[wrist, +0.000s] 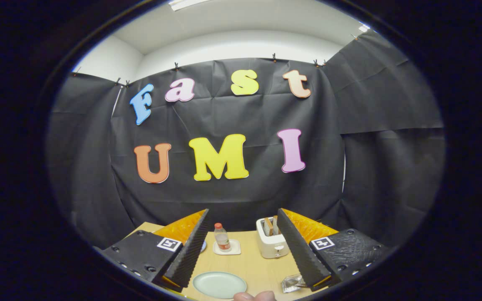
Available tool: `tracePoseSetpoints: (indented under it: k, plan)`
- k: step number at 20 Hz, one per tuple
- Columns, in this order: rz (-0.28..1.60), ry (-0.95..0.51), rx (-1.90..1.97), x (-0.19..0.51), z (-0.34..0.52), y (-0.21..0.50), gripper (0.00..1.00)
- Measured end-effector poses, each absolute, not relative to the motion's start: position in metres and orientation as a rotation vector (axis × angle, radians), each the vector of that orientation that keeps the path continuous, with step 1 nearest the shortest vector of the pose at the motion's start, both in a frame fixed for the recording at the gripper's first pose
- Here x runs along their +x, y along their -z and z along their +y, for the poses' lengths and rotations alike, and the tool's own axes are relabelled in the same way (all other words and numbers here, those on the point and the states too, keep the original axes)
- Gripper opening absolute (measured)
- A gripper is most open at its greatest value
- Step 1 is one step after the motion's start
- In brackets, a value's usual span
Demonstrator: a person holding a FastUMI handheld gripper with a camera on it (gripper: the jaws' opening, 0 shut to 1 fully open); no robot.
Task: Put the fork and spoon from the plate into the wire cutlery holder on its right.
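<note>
Hovering high over the light wooden table [253,263], my gripper [243,211] has its fingers spread wide, holding nothing. The round pale-green plate [219,285] between them looks bare. To its right, my right finger half hides the wire cutlery holder [292,283], so I cannot tell whether fork and spoon are inside. Checking that comes next.

The wooden table [253,263] carried a pale plate [219,284] at six o'clock. A small bottle [222,237] stood on a white coaster [227,248] at twelve o'clock of the plate. A white toaster [271,242] sat at two o'clock. A shiny wire holder [291,283] lay at three o'clock.
</note>
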State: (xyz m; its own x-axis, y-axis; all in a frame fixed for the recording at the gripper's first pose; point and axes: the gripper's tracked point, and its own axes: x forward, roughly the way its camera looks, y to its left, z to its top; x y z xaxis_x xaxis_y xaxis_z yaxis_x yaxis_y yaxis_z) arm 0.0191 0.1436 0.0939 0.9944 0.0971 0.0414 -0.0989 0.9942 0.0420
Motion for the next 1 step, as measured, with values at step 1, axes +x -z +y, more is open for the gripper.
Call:
tracePoseSetpoints:
  k: [1]
  plan:
    - [-0.048,-0.094,0.043,0.0195,0.1436,-0.0958,0.96]
